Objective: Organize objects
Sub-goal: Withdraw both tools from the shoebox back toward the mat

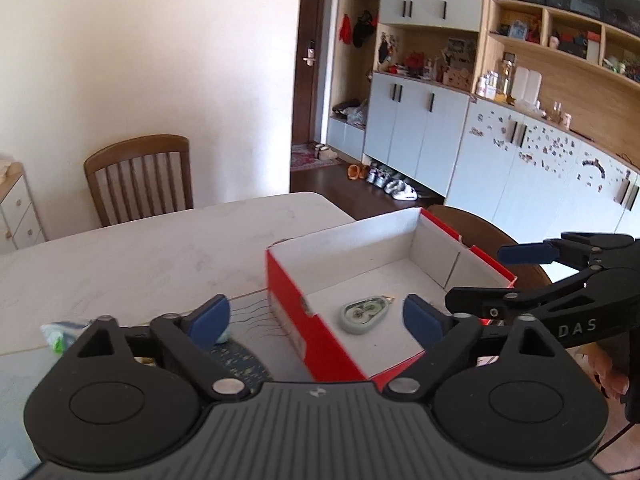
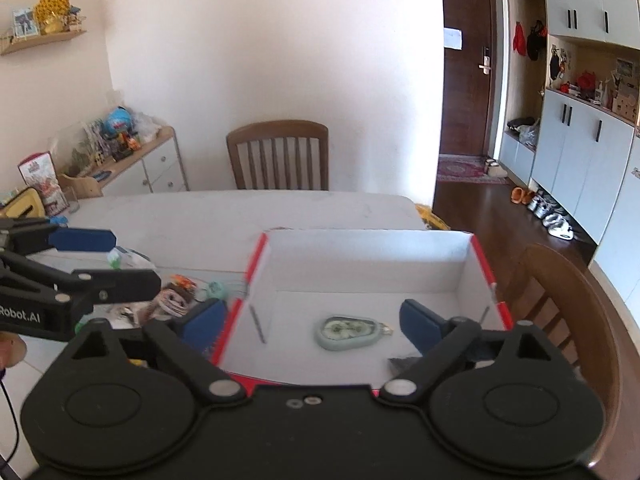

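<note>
White, faintly marbled stone forms the table [image 2: 280,212] that fills the middle of both views. One open cardboard shoebox [image 2: 360,264], red outside and plain white inside, rectangular with straight walls, sits at centre right. Two wooden slat-backed chairs show in the right wrist view: one [image 2: 278,154] behind the table at upper centre, one [image 2: 568,304] at the right edge. The left gripper [image 1: 316,318] and right gripper [image 2: 308,322], black with blue pads, each stand spread wide at the bottom of their own view, holding and touching nothing. One pale green, glossy, pear-shaped keychain [image 2: 346,332] lies flat on the box floor, lower centre. A small heap of mixed trinkets [image 2: 180,292] rests on the table left of the box.
</note>
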`<action>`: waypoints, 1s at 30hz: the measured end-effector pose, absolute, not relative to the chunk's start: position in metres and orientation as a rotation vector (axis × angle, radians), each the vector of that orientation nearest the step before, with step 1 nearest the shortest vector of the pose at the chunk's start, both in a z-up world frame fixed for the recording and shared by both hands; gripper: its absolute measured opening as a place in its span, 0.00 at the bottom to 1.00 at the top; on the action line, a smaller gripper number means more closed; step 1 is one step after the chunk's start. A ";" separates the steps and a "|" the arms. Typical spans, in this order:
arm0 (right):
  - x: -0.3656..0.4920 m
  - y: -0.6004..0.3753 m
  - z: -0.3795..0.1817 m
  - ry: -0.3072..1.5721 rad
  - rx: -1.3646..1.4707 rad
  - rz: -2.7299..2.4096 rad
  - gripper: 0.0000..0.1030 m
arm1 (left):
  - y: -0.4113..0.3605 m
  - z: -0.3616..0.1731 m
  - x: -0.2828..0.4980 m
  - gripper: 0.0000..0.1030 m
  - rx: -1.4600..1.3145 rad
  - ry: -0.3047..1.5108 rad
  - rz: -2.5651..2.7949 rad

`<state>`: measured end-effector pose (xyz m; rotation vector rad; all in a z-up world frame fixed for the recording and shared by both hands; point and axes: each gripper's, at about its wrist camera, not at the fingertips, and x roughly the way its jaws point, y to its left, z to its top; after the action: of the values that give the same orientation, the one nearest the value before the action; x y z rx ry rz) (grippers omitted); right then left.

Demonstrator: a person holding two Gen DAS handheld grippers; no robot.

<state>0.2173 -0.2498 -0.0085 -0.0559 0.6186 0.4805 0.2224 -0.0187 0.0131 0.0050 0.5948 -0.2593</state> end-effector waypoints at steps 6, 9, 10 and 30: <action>0.199 -0.228 -0.007 0.583 -0.038 0.489 0.99 | 0.014 0.010 0.205 0.99 -0.031 0.571 -0.229; 0.194 -0.217 -0.008 0.580 -0.036 0.487 0.99 | 0.028 0.007 0.198 1.00 -0.035 0.567 -0.205; 0.192 -0.213 -0.009 0.583 -0.035 0.484 0.99 | 0.033 0.006 0.197 1.00 -0.039 0.569 -0.201; 0.163 -0.131 -0.041 0.680 -0.070 0.523 0.99 | 0.152 -0.038 0.171 1.00 -0.139 0.582 -0.117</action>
<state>0.1626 -0.1312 -0.0408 -0.0703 0.6799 0.5225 0.1712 0.1519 -0.0376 -0.1391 0.5822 -0.1174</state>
